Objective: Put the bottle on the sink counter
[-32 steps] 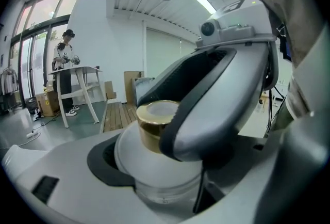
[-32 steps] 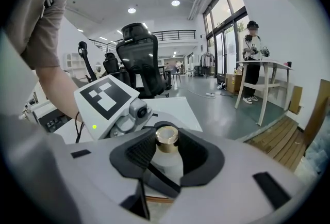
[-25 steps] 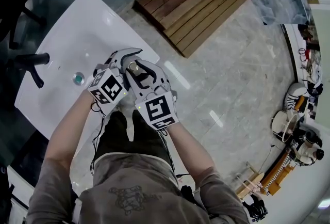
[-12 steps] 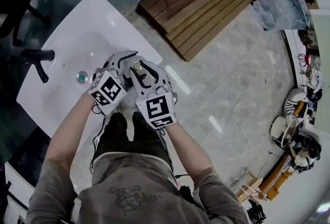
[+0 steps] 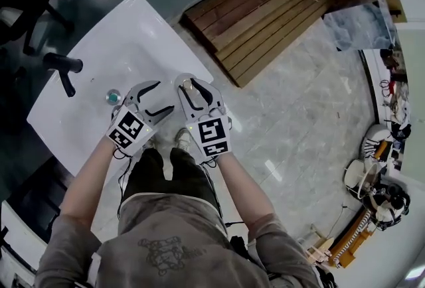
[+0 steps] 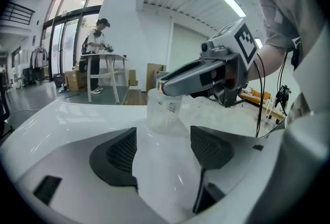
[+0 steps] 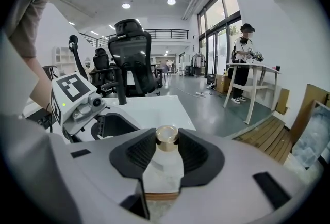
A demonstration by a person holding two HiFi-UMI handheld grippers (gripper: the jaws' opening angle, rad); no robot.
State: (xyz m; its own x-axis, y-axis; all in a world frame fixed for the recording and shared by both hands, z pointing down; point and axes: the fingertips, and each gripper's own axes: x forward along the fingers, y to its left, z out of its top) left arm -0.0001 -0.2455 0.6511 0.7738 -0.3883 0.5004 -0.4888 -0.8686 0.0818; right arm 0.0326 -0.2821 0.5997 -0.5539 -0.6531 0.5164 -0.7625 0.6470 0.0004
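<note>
A clear bottle with a gold cap (image 5: 191, 85) hangs upright over the front edge of the white sink counter (image 5: 126, 41). My right gripper (image 5: 192, 89) is shut on its neck just under the cap (image 7: 166, 135); in the right gripper view both pads (image 7: 142, 153) press against it. The left gripper view shows the bottle's clear body (image 6: 165, 112) ahead, hanging from the right gripper (image 6: 206, 76). My left gripper (image 5: 163, 97) stands open a short way to the bottle's left, with nothing between its pads (image 6: 116, 153).
The basin has a black faucet (image 5: 63, 68) and a round drain (image 5: 113, 95). A slatted wooden platform (image 5: 265, 4) lies on the floor behind the sink. A black office chair (image 7: 131, 58) stands beyond the counter. A person (image 7: 242, 63) works at a far table.
My left gripper, close against the bottle and the right gripper before, has moved away to the left and now stands apart. The right gripper has stayed on the bottle.
</note>
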